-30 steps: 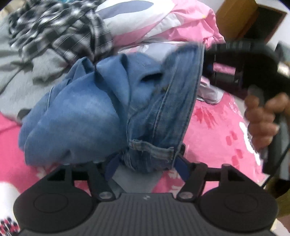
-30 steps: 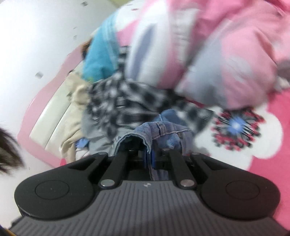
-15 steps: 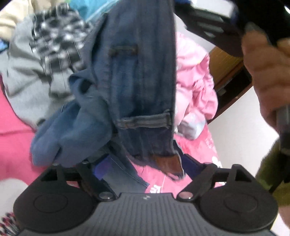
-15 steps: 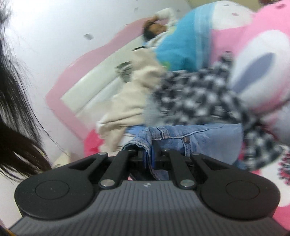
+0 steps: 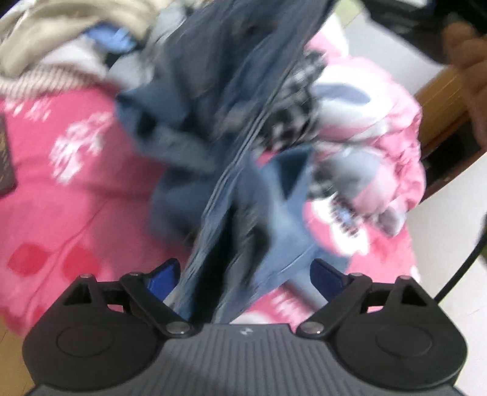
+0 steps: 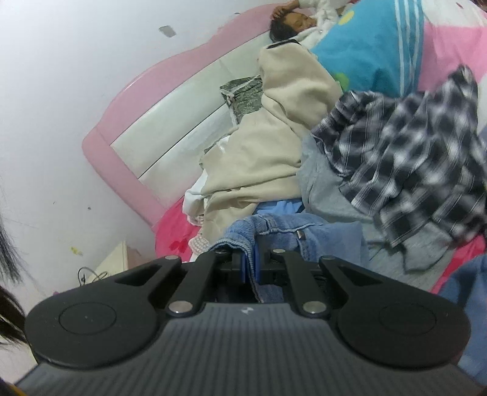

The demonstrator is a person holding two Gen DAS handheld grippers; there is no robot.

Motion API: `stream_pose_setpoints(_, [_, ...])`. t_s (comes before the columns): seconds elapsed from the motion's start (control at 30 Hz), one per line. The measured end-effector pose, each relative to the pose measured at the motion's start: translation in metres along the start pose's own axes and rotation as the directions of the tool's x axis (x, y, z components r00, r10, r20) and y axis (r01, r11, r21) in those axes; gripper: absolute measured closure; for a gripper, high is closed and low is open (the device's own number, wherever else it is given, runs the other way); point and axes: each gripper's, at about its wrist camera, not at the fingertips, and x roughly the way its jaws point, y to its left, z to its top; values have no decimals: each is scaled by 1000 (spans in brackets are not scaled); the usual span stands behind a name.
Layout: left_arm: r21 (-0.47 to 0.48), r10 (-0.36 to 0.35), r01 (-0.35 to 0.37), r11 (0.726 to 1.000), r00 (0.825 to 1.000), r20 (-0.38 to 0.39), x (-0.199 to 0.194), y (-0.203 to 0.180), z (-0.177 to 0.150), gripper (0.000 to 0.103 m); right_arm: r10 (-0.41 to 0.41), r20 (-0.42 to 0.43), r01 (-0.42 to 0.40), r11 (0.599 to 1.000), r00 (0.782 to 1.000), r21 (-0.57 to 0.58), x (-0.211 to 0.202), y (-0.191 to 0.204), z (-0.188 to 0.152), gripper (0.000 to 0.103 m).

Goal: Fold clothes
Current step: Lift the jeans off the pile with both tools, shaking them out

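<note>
A pair of blue jeans hangs in the air above the pink bed cover, blurred by motion. My left gripper is open, its blue pads wide apart, and the hanging denim passes between them without being clamped. My right gripper is shut on the jeans' waistband, which folds over the blue pads. The right hand and its gripper show at the top right of the left wrist view, holding the jeans up.
A pile of clothes lies on the bed: a black-and-white plaid shirt, a grey garment, a beige garment and a pink and blue quilt. A person sleeps by the pink headboard. A wooden cabinet stands beyond the bed.
The jeans have been lifted higher and swung, now hanging lengthwise. My left gripper has opened wider and the denim slides loose between its pads. My right gripper stays clamped on the waistband.
</note>
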Motion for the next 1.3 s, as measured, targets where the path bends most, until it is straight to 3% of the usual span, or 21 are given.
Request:
stream_pose_setpoints(0.13, [28,22,-21,999,999,-45,6,29,-12,29,-5,28,4,999,1000,36,13,2,-12,99])
stream_pose_setpoints(0.3, [65,-37,41,997,998,-58,4,36,-11,30,-36,53,33,998,998,53,23,10,-21,99])
stream_pose_setpoints(0.43, [129,-58,71,989,993,-100,16,26,-15,60,-70,85,65,996,994,66,21,15,-25,99])
stream_pose_setpoints(0.6, [111,-5,14,994,997,-81,18,30,-16,89,-121,133,107,988,984,108,6,7,-31,99])
stream_pose_setpoints(0.8, [130,23,-23,991,1000,3,-2,16,-25,94,-179,231,136,972,956,191,-29,-23,-41,99])
stream_pose_setpoints(0.87, [153,-8,3,988,999,32,-15,-3,-27,94,-192,276,130,965,942,229,-48,-36,-45,99])
stream_pose_setpoints(1.0, [204,-108,90,975,991,79,-45,-52,-32,94,-228,396,103,944,889,313,-122,-72,-52,99])
stream_pose_setpoints(1.07, [239,-207,185,953,976,71,-57,-94,-35,95,-257,444,101,933,858,346,-167,-87,-55,99])
stream_pose_setpoints(1.13, [276,-323,300,913,945,43,-68,-142,-39,95,-299,487,112,920,821,376,-227,-99,-59,99])
stream_pose_setpoints(1.2, [309,-433,409,858,901,11,-79,-191,-44,95,-346,517,143,909,783,391,-286,-105,-61,99])
stream_pose_setpoints(1.3, [351,-584,560,751,811,-44,-96,-265,-50,95,-430,551,235,890,715,391,-388,-97,-56,99])
